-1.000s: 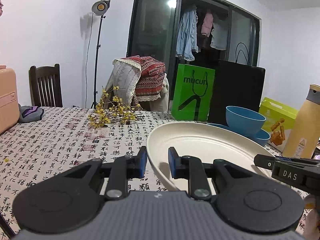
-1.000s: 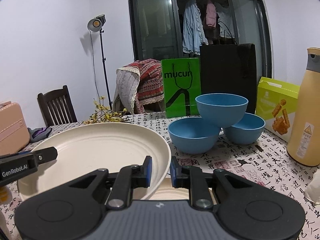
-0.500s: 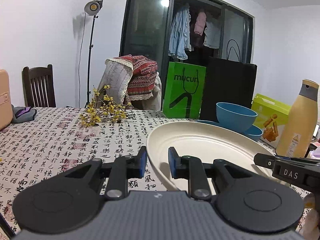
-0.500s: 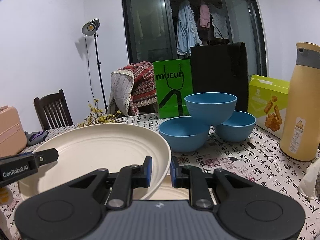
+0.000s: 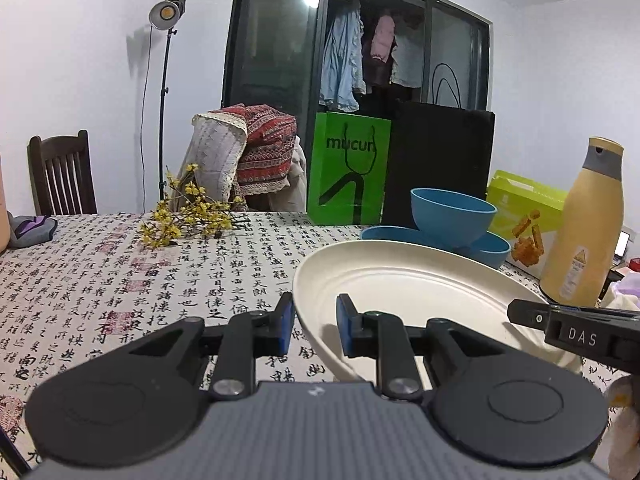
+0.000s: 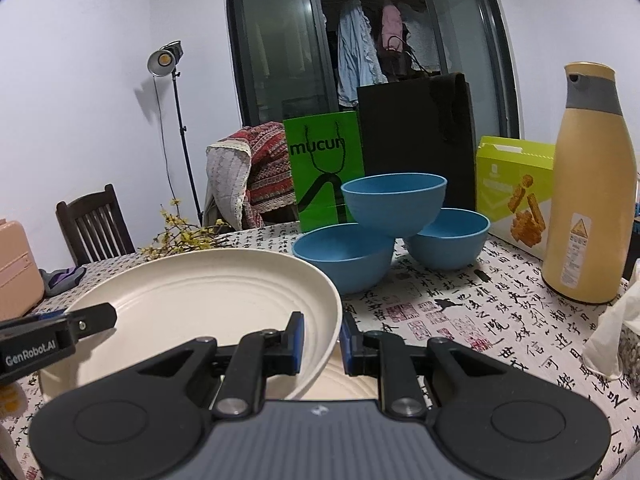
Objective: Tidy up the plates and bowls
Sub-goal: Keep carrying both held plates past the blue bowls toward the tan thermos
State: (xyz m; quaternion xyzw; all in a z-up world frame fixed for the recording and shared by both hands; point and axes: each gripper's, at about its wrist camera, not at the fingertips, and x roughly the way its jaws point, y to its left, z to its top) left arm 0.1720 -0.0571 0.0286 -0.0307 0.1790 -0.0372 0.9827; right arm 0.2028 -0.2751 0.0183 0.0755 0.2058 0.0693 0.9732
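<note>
A: Jaws?
B: My left gripper (image 5: 310,326) and right gripper (image 6: 322,340) each clamp the cream plate (image 6: 192,300) rim.
A: Change?
B: Grip unchanged; plate carried lower, nearer the blue bowls (image 6: 394,204), above a second plate (image 6: 352,380).

Calligraphy-cloth table (image 6: 500,312) — blue bowls (image 6: 346,254), flask (image 6: 588,220)

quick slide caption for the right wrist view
Both grippers hold a cream plate by its rim, near three blue bowls.

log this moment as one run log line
left gripper: shut on cream plate | right gripper: shut on cream plate | blue bowls: stacked behind
</note>
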